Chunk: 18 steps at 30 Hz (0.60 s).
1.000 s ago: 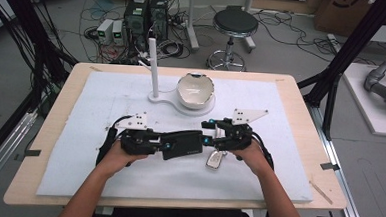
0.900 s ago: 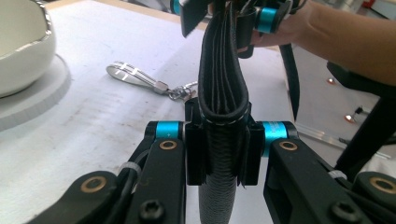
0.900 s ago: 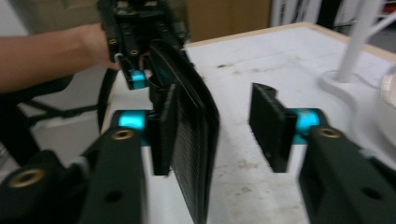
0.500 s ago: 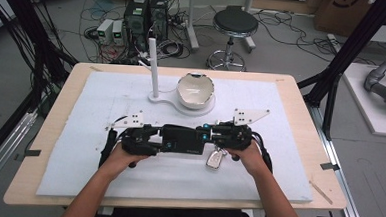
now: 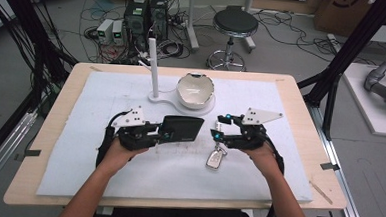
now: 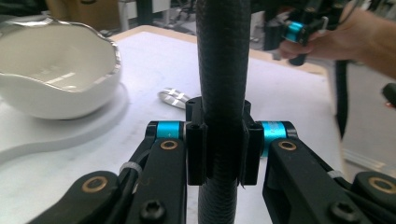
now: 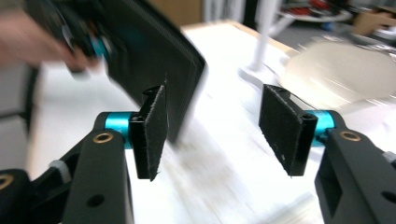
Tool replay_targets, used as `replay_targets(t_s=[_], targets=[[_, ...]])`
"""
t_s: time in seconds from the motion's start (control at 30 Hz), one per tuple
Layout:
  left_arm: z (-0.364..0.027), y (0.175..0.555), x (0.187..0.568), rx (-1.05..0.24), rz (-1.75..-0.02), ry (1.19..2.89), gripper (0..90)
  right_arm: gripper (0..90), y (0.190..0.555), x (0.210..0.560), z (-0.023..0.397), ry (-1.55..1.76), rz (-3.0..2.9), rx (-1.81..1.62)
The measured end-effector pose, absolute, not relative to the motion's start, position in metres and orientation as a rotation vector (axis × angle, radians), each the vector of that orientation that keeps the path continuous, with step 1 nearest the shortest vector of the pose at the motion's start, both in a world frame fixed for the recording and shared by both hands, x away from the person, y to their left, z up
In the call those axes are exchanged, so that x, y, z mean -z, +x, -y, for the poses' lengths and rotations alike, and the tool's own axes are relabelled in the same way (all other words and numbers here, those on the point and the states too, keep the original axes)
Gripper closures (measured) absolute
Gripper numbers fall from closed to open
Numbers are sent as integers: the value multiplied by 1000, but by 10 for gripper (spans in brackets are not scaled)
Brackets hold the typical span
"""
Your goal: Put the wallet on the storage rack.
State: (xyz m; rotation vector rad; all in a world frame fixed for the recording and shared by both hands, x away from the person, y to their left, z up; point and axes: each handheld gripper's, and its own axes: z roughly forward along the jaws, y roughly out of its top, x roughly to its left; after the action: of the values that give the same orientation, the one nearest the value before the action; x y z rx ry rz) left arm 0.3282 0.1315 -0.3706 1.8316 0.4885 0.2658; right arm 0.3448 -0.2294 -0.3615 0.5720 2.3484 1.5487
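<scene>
Clamping a flat, pebble-grained black wallet [image 5: 181, 129]: left gripper [image 5: 165, 134].

Even, bright indoor light falls from above; shadows on the white mat [image 5: 131, 98] of the counter [image 5: 301, 114] are faint and soft. The high view is slightly soft overall. The right gripper view is streaked with motion blur, sharp on its own pads [image 7: 152, 130]. The left gripper view blurs the far hand [image 6: 327, 42], and the bowl [image 6: 56, 79] rim glints.
</scene>
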Motion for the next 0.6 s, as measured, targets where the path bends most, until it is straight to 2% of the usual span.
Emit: replay_targets(t_s=[0.33,0.6], targets=[[-131,352,329,-429,-506,1945,773,248,343,360,275,767,-2255,-1233],[-122,377,301,-519,-480,2045,774,231,344,359,301,843,-2204,-1220]])
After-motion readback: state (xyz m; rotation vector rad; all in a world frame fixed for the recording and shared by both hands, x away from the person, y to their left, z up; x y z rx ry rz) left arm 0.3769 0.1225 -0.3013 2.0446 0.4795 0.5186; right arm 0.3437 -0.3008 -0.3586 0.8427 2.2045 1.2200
